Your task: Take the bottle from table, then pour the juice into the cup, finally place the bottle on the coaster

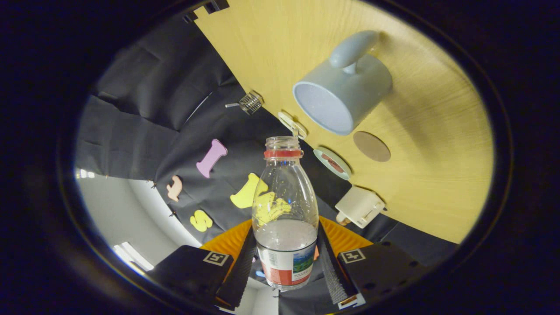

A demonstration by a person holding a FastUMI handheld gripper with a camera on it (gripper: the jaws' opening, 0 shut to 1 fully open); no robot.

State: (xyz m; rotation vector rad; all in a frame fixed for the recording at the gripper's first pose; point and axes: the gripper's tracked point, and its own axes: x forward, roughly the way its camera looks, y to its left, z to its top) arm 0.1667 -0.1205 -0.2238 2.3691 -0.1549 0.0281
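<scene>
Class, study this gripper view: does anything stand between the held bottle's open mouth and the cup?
Nothing visible does. The bottle sits clamped between the fingers, and the space from its mouth to the cup shows bare table.

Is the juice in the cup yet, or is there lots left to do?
Done: the clear plastic bottle is off the table, gripped between both fingers of the gripper. In hand: it is tilted toward the pale blue mug, liquid still inside. Left: finishing the pour, then setting it on the round brown coaster.
</scene>
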